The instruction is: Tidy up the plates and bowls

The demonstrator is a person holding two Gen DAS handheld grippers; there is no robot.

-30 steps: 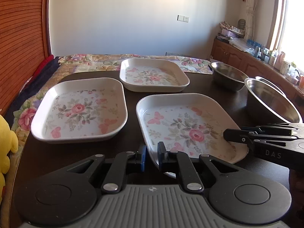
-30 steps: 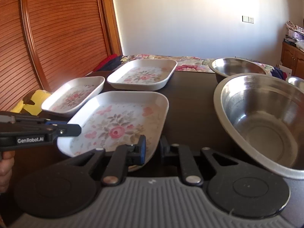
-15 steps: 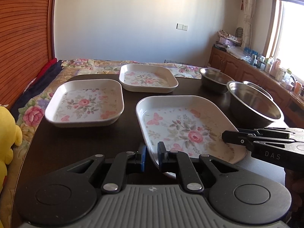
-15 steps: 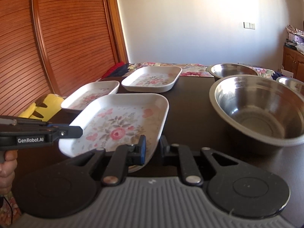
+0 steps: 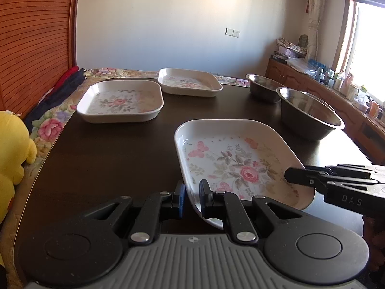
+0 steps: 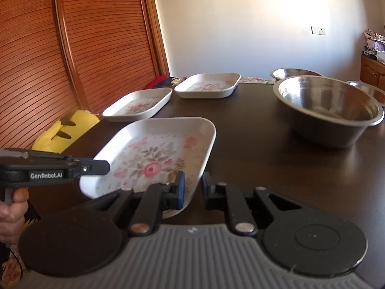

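In the left wrist view, the left gripper is clamping the near plate's left rim; two more plates are sitting apart on the tabletop. In the right wrist view, the right gripper is clamping its right rim; the bowls are sitting unstacked, so nothing appears stacked yet.

You held the nearest floral plate by its rim, raised off the dark table and tilted. It was white, rectangular with rounded corners, printed with pink roses and butterflies. Two matching plates lay flat farther back, side by side. Three steel bowls stood upright: a large one, another behind it, a third partly hidden.
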